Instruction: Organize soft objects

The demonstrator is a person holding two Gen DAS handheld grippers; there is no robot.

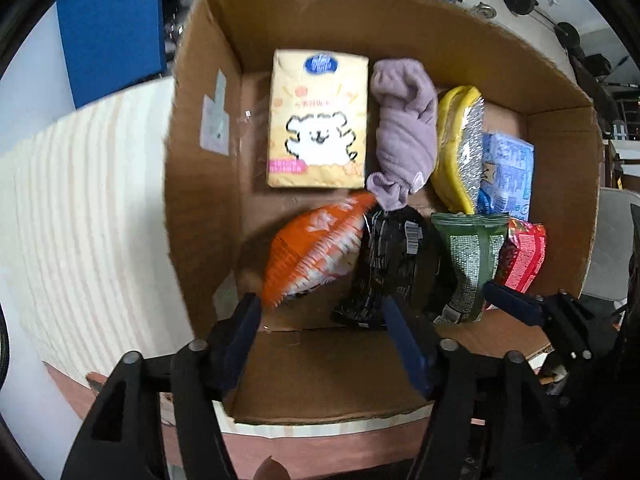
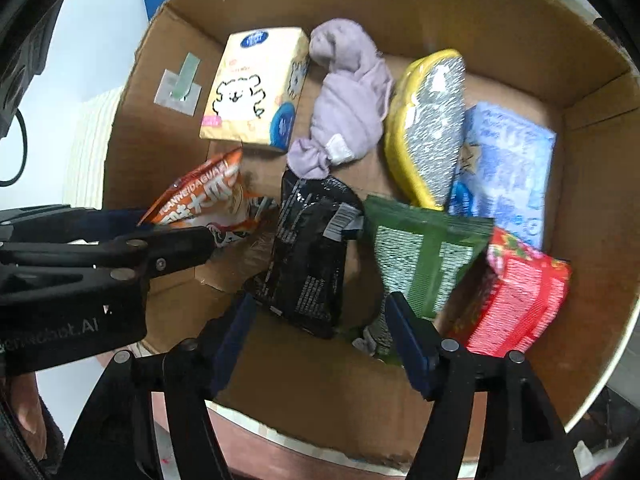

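An open cardboard box (image 1: 208, 208) (image 2: 132, 152) holds the soft items. At the back lie a yellow tissue pack (image 1: 318, 120) (image 2: 256, 88), a lilac cloth (image 1: 404, 132) (image 2: 348, 100), a yellow-and-silver sponge (image 1: 460, 148) (image 2: 432, 128) and a blue tissue pack (image 1: 508, 176) (image 2: 508, 164). In front lie an orange snack bag (image 1: 316, 248) (image 2: 208, 200), a black bag (image 1: 388, 264) (image 2: 308, 252), a green bag (image 1: 472, 264) (image 2: 424, 256) and a red bag (image 1: 524, 256) (image 2: 520, 300). My left gripper (image 1: 320, 312) is open and empty over the box's near wall, by the orange bag. My right gripper (image 2: 320, 308) is open and empty between the black and green bags.
The box stands on a pale striped mat (image 1: 88, 208) over a reddish table edge (image 1: 320, 448). A blue panel (image 1: 112, 28) stands behind left. The right gripper (image 1: 532, 304) shows at the left view's right; the left gripper (image 2: 120, 248) shows at the right view's left.
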